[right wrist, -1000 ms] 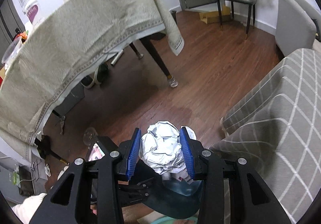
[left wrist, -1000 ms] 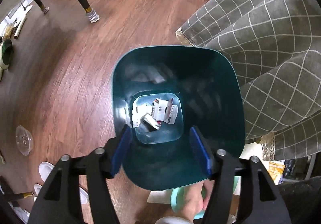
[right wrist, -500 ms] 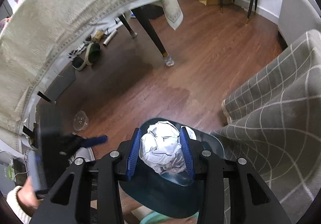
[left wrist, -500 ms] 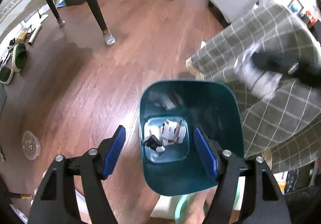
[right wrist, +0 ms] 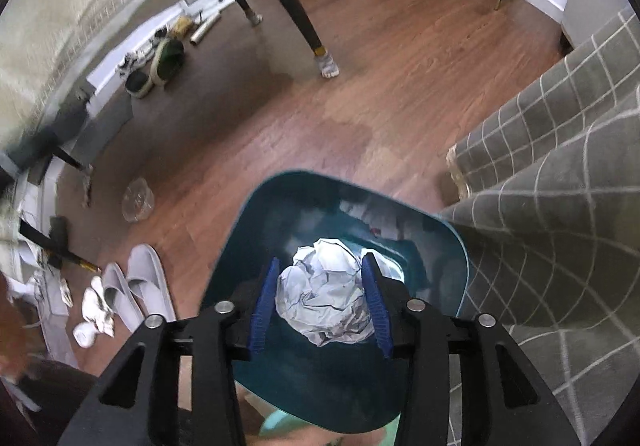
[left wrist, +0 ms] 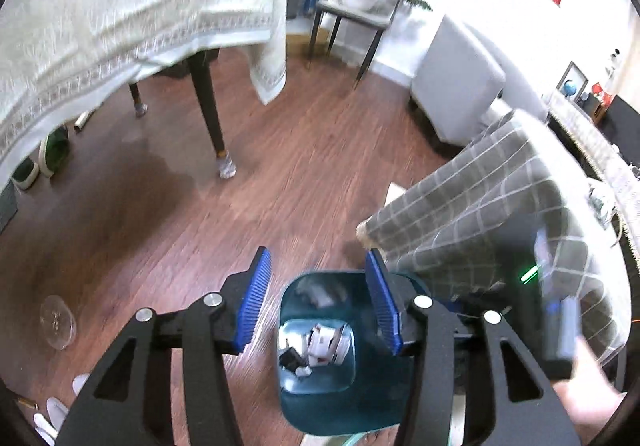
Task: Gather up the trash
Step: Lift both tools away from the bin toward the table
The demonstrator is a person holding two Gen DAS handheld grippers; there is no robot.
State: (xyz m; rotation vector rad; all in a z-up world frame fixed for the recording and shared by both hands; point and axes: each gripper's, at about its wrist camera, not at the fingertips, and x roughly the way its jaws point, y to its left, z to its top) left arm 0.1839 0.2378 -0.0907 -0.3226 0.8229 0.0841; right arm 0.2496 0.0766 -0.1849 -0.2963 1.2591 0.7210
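Observation:
A dark teal trash bin [left wrist: 384, 402] stands on the wood floor beside a grey checked sofa cover; it also shows in the right wrist view [right wrist: 248, 230]. Paper scraps [left wrist: 324, 342] lie at its bottom. My left gripper [left wrist: 318, 300] is open and empty, raised above the bin's far rim. My right gripper [right wrist: 320, 298] is shut on a crumpled white paper ball [right wrist: 324, 298] and holds it over the bin's opening. A clear plastic cup [right wrist: 138, 200] lies on the floor left of the bin, also seen in the left wrist view [left wrist: 58, 322].
A table with a long pale cloth [left wrist: 120, 6] and dark legs [right wrist: 300, 18] stands beyond the bin. The checked sofa [right wrist: 560, 206] is close on the right. Grey slippers [right wrist: 140, 290] and white scraps lie at the left. A side chair [left wrist: 352, 18] stands by the far wall.
My left gripper has lifted and tilted up away from the bin, staying open. My right gripper has carried the paper ball down and over the bin's opening.

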